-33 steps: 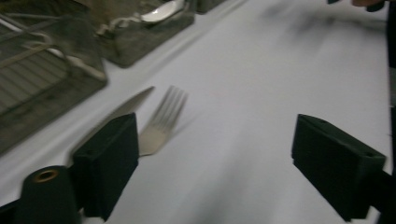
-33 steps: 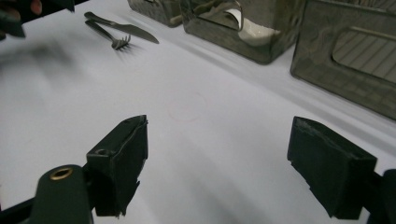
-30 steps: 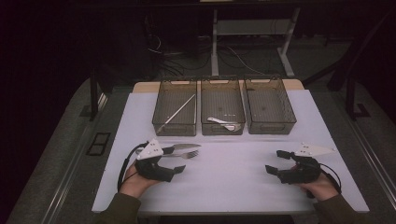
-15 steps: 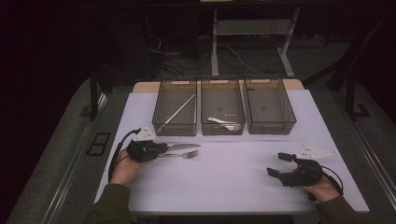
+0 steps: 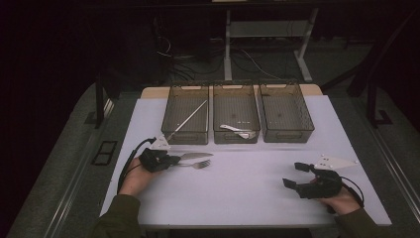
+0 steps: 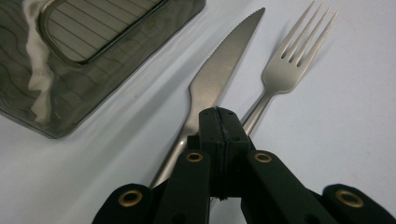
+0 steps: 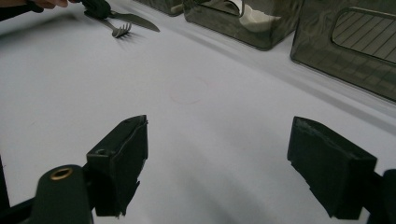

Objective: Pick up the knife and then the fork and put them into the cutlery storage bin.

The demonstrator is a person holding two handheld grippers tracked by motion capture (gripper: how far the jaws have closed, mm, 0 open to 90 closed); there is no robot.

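Steel knife (image 6: pixel 219 74) under closed left tongs (image 6: pixel 219 122)

A lab or test room was suggested rather than a home. A white-covered table (image 5: pixel 247 188) was set in a dark room, with three identical smoky plastic bins (image 5: pixel 236 119) lined up in a row on it. Loose cables (image 5: pixel 183 64) were seen on the floor beyond, beside the metal legs of a desk frame (image 5: pixel 228 44).

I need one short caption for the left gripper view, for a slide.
The left gripper, jaws shut together, above the handles of a knife and a fork lying beside a dark bin.
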